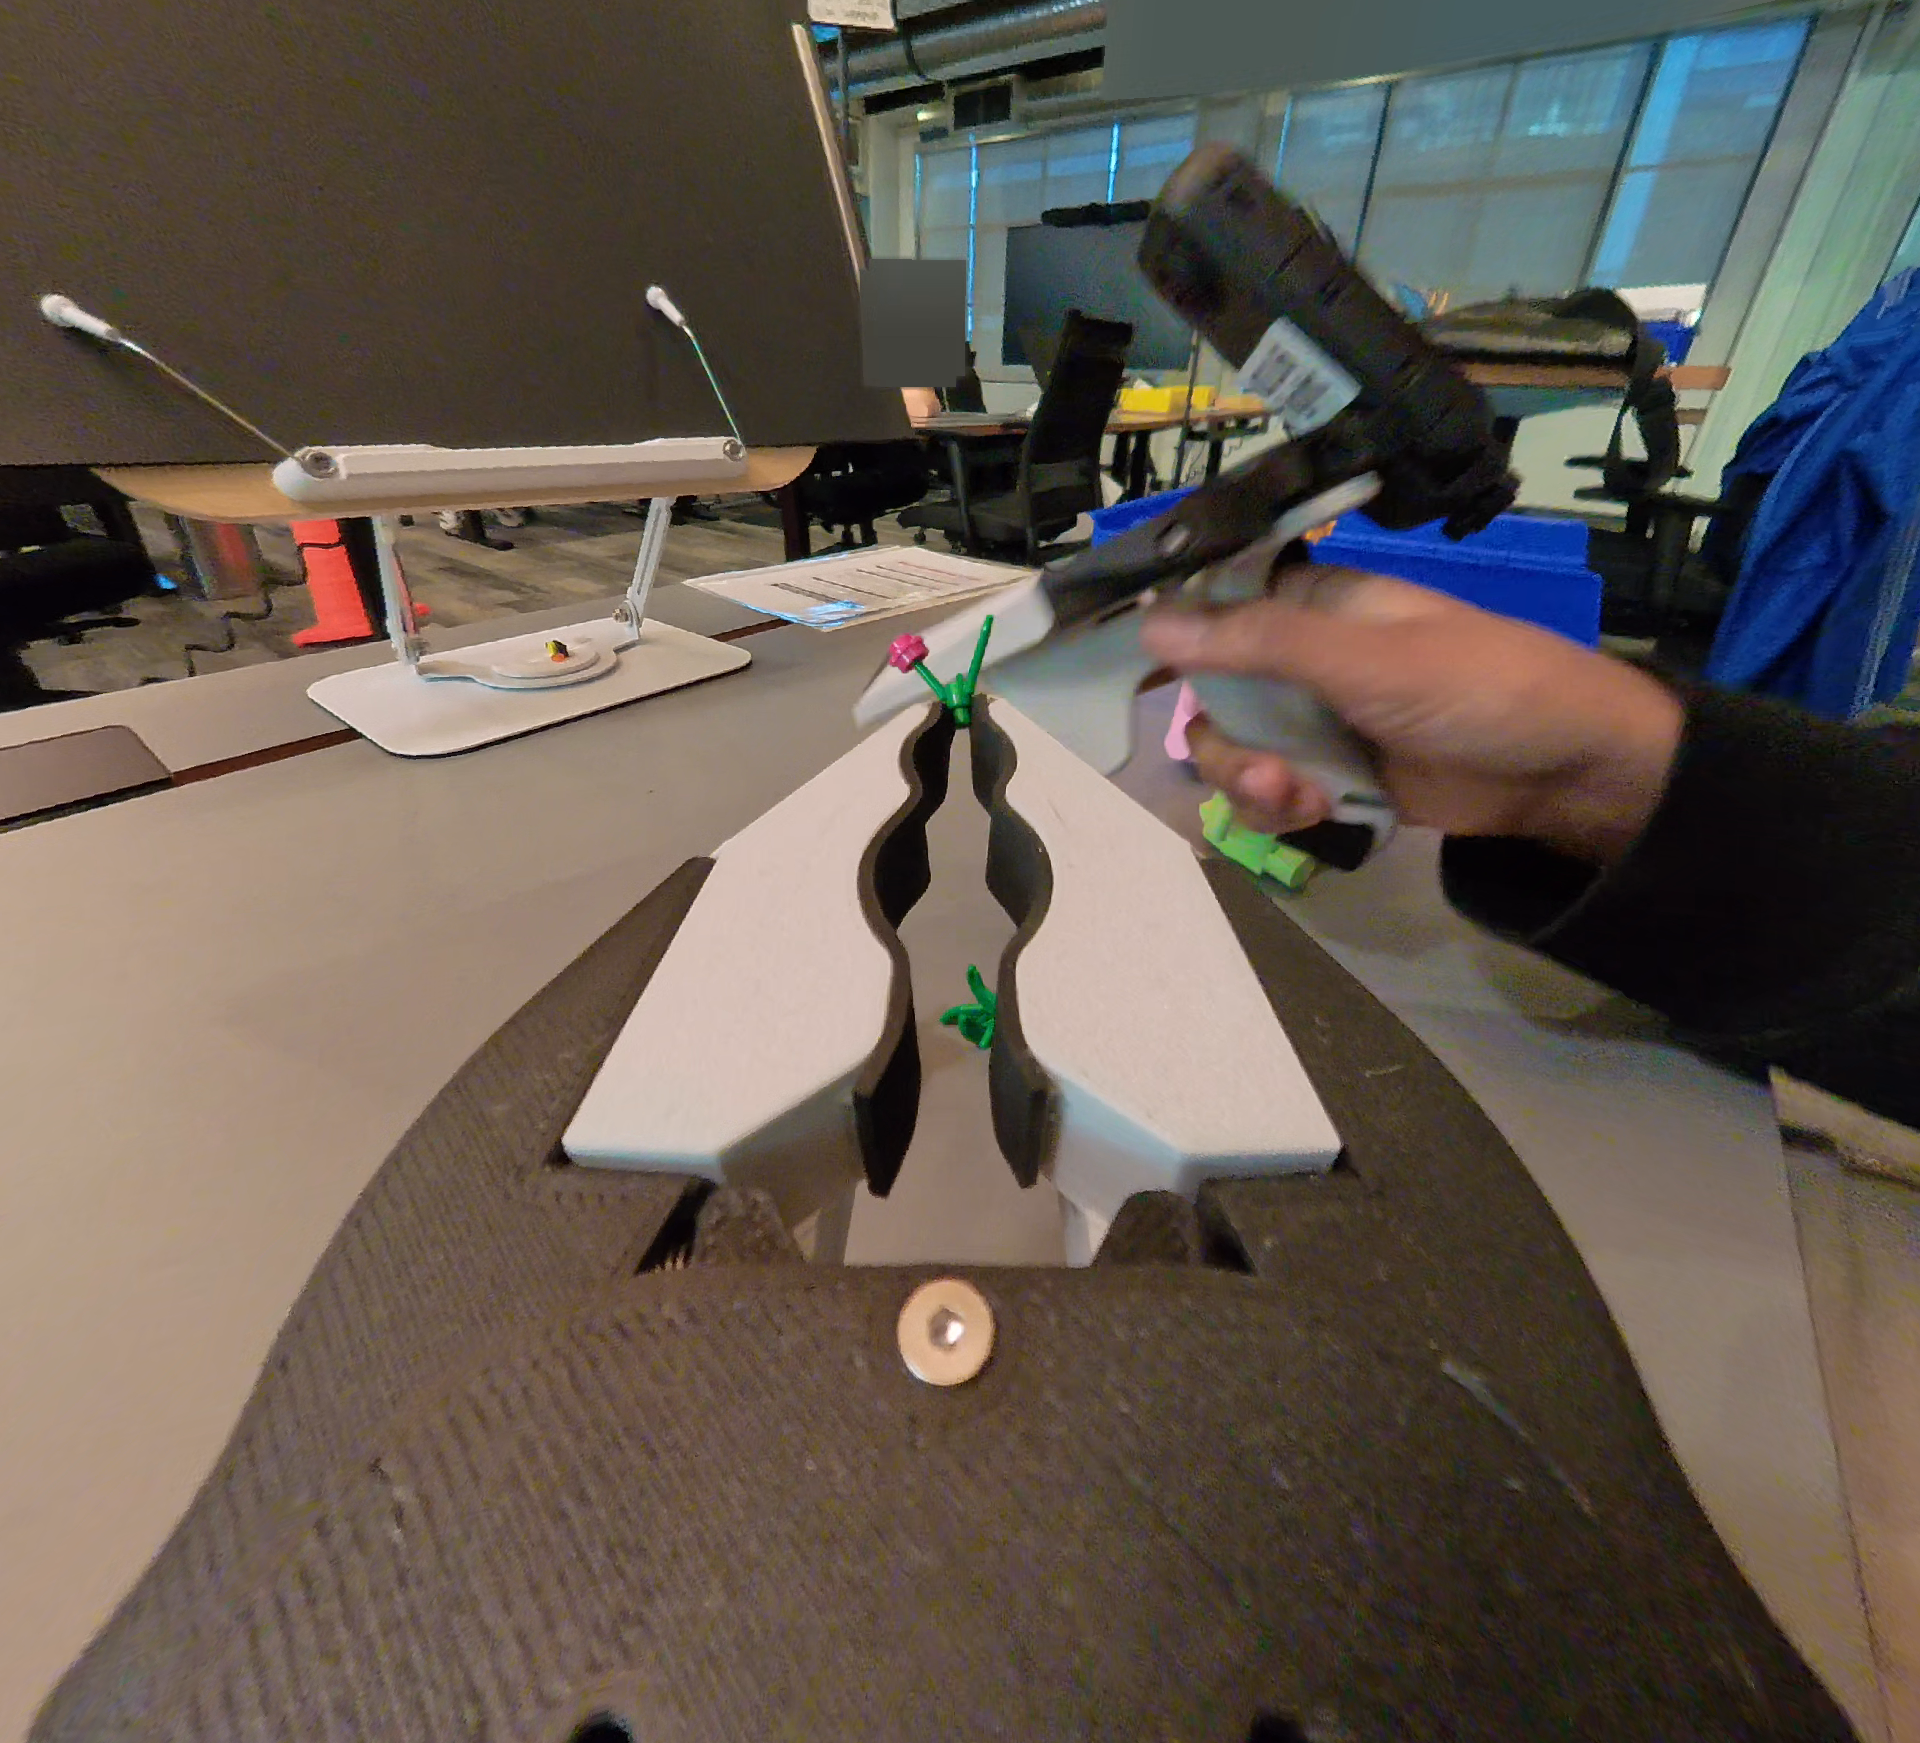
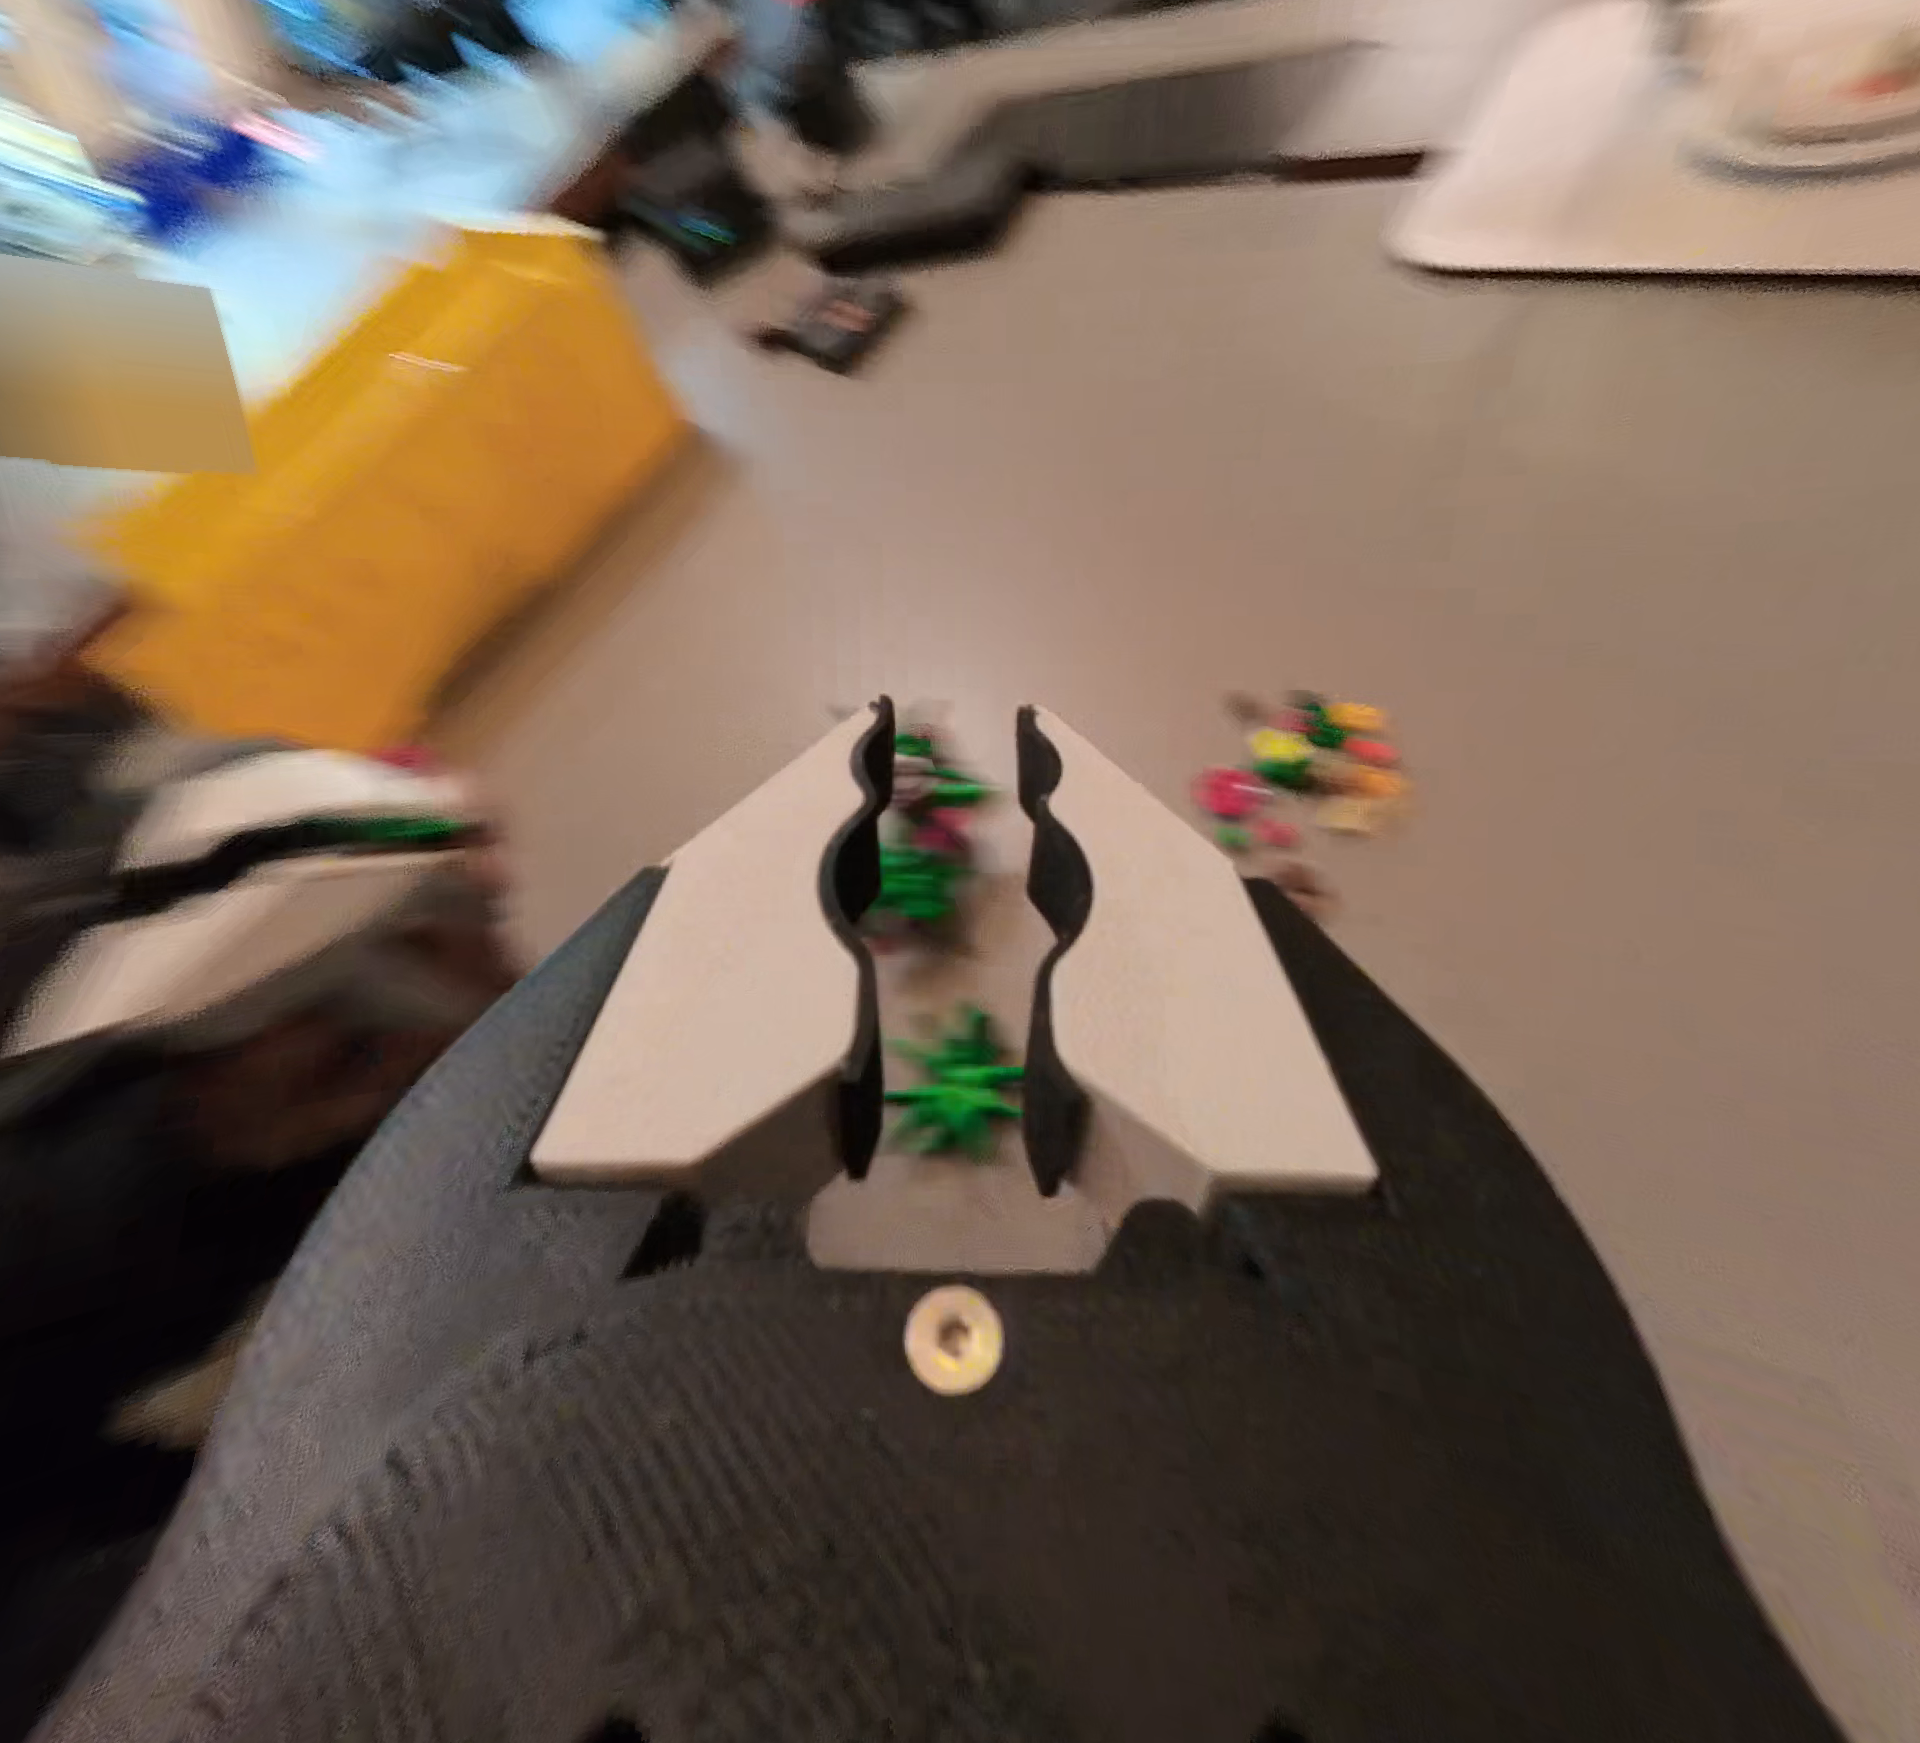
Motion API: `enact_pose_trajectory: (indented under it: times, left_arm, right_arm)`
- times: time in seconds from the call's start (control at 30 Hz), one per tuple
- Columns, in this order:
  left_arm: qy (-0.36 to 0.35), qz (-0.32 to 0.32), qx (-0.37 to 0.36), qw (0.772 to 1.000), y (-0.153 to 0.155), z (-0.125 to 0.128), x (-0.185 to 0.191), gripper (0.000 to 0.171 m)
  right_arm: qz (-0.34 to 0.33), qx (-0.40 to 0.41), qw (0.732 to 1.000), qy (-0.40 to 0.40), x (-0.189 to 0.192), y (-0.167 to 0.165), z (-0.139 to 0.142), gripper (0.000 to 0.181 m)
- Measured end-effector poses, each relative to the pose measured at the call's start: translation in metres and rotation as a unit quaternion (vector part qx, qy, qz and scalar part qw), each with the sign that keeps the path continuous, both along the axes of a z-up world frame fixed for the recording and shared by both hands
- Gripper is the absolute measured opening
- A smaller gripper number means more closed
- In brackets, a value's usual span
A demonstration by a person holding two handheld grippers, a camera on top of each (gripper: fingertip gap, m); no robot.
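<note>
Left gripper (image 1: pixel 958 725) is pinching the base of a small green stem (image 1: pixel 961 687) bearing a pink flower (image 1: pixel 907 651), its tips nearly closed on it. Beside that stem, the right gripper (image 2: pixel 954 717) is hovering with jaws parted and holding nothing, above green pieces (image 2: pixel 951 1085) lying on the grey table (image 2: pixel 1351 498). Right of those, a colourful pile (image 2: pixel 1304 774) is sitting blurred.

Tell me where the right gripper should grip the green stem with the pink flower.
Probably the bare side stalk of the green stem, coming from the right. The left gripper pinches its base, and the pink flower tops the left stalk.
</note>
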State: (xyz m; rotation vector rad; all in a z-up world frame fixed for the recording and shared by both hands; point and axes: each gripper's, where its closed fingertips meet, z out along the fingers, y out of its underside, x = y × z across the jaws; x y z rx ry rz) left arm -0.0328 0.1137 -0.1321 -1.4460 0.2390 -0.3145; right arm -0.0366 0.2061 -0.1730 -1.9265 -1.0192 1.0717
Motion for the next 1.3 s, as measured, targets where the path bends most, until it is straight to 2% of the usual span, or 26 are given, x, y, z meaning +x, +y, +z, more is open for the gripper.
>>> enact_pose_trajectory:
  times: [0.07,0.13,0.2,0.27,0.4,0.57,0.67,0.73,0.8,0.87,0.9,0.97,1.1,1.17,1.23,1.3]
  left_arm:
    - [0.017,0.002,-0.002,1.0,0.001,-0.002,0.003,0.0]
    - [0.037,0.004,-0.003,0.999,0.001,-0.005,0.007,0.0]
    - [0.066,0.008,-0.002,0.998,0.002,-0.007,0.01,0.0]
    - [0.1,0.014,0.001,0.995,0.002,-0.009,0.014,0.0]
    - [0.154,0.023,0.013,0.988,0.001,-0.012,0.022,0.0]
    - [0.158,0.02,0.016,0.987,0.0,-0.011,0.026,0.0]
    - [0.146,0.019,0.018,0.989,0.0,-0.008,0.024,0.0]
    - [0.12,0.017,0.018,0.992,0.001,-0.001,0.022,0.0]
    - [0.135,-0.021,-0.011,0.991,-0.001,-0.011,0.03,0.0]
    - [0.164,0.003,-0.003,0.986,0.001,-0.018,0.03,0.0]
    - [0.159,0.006,0.0,0.987,0.002,-0.016,0.032,0.0]
    - [0.134,0.004,0.001,0.991,0.003,-0.011,0.032,0.0]
    - [0.138,0.014,-0.001,0.99,0.004,-0.016,0.026,0.0]
    - [0.131,0.014,0.004,0.991,0.003,-0.012,0.025,0.0]
    - [0.13,0.014,0.006,0.991,0.003,-0.012,0.025,0.0]
    - [0.138,0.016,0.005,0.99,0.003,-0.016,0.023,0.0]
  right_arm:
    - [0.108,-0.068,0.985,0.117,0.0,-0.043,0.041,0.021]
    - [0.174,-0.112,0.958,0.197,0.008,-0.07,0.072,0.019]
    - [0.204,-0.118,0.952,0.196,0.012,-0.084,0.076,0.021]
    - [0.215,-0.099,0.959,0.157,0.012,-0.09,0.066,0.022]
    - [0.214,-0.075,0.967,0.117,0.012,-0.093,0.051,0.019]
    - [0.225,-0.056,0.969,0.088,0.013,-0.097,0.043,0.005]
    - [0.216,-0.041,0.971,0.093,0.012,-0.096,0.046,0.005]
    - [0.198,-0.034,0.972,0.119,0.01,-0.092,0.054,0.004]
    - [0.135,-0.037,0.967,0.212,0.013,-0.073,0.084,0.004]
    - [0.097,-0.055,0.953,0.282,0.029,-0.046,0.115,0.005]
    - [0.087,-0.049,0.955,0.278,0.032,-0.037,0.12,0.004]
    - [0.06,-0.027,0.975,0.211,0.027,-0.021,0.104,0.005]
    - [-0.04,-0.016,0.996,0.082,0.012,0.021,0.036,0.005]
    - [-0.078,-0.015,0.997,-0.008,0.008,0.039,-0.012,0.005]
    - [-0.087,-0.022,0.992,-0.088,0.009,0.044,-0.053,0.005]
    - [-0.093,-0.003,0.987,-0.127,0.012,0.047,-0.071,0.005]
